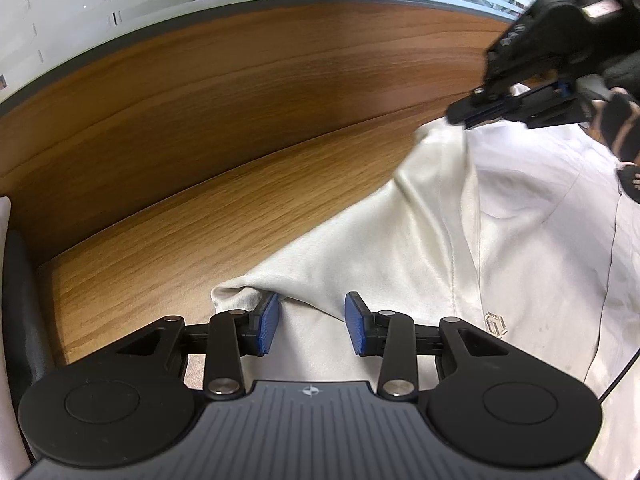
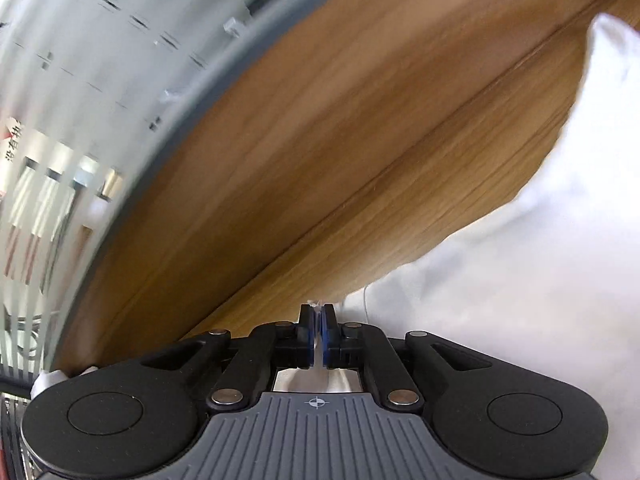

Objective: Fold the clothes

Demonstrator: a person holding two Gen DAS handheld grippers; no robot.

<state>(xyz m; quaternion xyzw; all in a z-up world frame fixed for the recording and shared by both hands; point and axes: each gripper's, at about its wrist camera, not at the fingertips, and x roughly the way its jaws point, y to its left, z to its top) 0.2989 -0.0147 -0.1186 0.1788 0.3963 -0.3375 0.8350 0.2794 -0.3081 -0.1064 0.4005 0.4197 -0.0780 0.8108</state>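
A cream-white garment (image 1: 460,248) with a small logo lies on the wooden table (image 1: 200,128), partly lifted. My left gripper (image 1: 312,322) is open, its blue pads (image 1: 267,322) on either side of a fold of the cloth, low over the table. My right gripper (image 1: 466,120) appears at the upper right of the left wrist view, shut on a lifted edge of the garment. In the right wrist view my right gripper (image 2: 319,326) is shut on a thin bit of white cloth, and the garment (image 2: 540,240) spreads to the right, blurred.
The table's far edge (image 1: 240,4) runs along a frosted glass wall (image 1: 120,0). A dark chair (image 1: 20,300) stands at the left edge. A gloved hand (image 1: 620,132) holds the right gripper. A thin black cable (image 1: 624,368) hangs at the right.
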